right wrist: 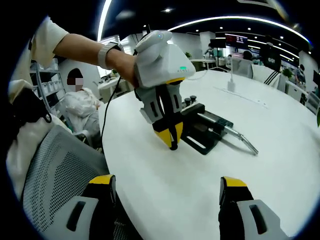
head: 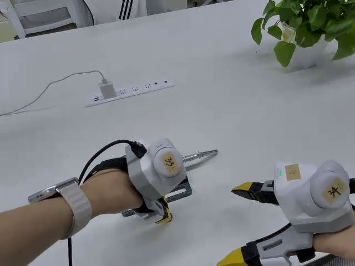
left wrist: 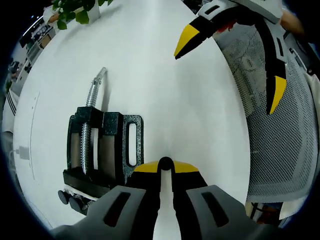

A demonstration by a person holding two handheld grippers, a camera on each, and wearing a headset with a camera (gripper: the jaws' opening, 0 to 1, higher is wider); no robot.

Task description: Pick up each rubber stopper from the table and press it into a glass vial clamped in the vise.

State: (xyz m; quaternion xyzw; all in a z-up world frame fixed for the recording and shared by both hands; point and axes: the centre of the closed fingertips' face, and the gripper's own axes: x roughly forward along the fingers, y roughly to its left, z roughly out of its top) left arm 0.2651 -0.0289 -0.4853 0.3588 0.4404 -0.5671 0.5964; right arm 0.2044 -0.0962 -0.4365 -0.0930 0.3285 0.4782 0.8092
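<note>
While the left hand-held gripper (right wrist: 171, 141) pinches what looks like a dark rubber stopper (left wrist: 165, 163) just beside the vise (left wrist: 107, 145) on the table (left wrist: 165, 75), the right hand-held gripper (right wrist: 167, 181) gapes empty, so pressing-in seems not yet begun.

White table (head: 233, 111), black vise (left wrist: 105, 145) near its front edge, white power strip (head: 130, 91), potted plant (head: 302, 33) far right

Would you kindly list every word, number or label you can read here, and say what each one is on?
"44", handwritten, probably: left round sticker, on the left gripper.
"34", handwritten, probably: right round sticker, on the right gripper.
Square sticker, on the right gripper: too small to read.
Background screen: too blurred to read.
</note>
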